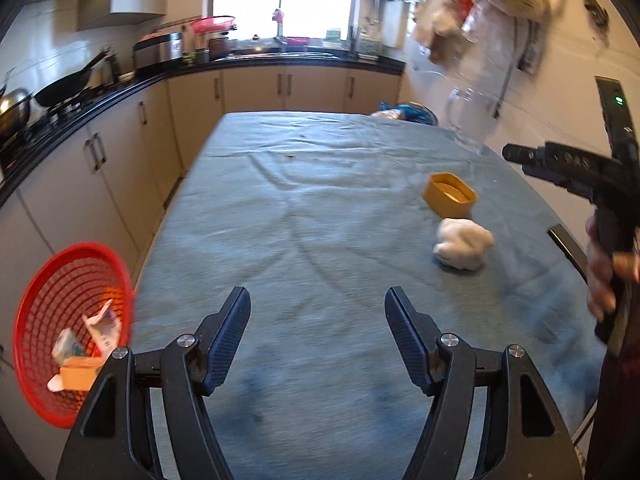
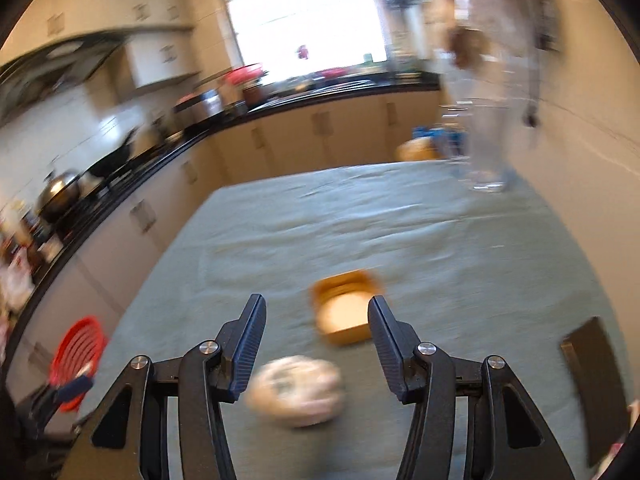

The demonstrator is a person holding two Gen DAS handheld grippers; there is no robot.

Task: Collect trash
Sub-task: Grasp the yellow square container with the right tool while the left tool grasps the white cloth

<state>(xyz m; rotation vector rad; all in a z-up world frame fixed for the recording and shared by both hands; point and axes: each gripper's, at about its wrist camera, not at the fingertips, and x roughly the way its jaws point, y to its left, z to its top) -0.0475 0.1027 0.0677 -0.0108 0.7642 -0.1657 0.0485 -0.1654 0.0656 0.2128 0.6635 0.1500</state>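
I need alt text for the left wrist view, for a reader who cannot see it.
The open left gripper hovers over a grey-clothed table holding a crumpled white wad and a yellow tub. A red basket with scraps is at left.

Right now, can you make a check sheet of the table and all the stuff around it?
Surface: table under wrinkled grey-green cloth.
Job's things: white crumpled wad and yellow tub on the cloth; red basket past the table's left edge, scraps inside.
Clutter: clear glass jug at far right.
Grippers: left gripper and right gripper, jaws apart, holding nothing.
Cables: nothing seen.
Surroundings: kitchen counter, wok, window.
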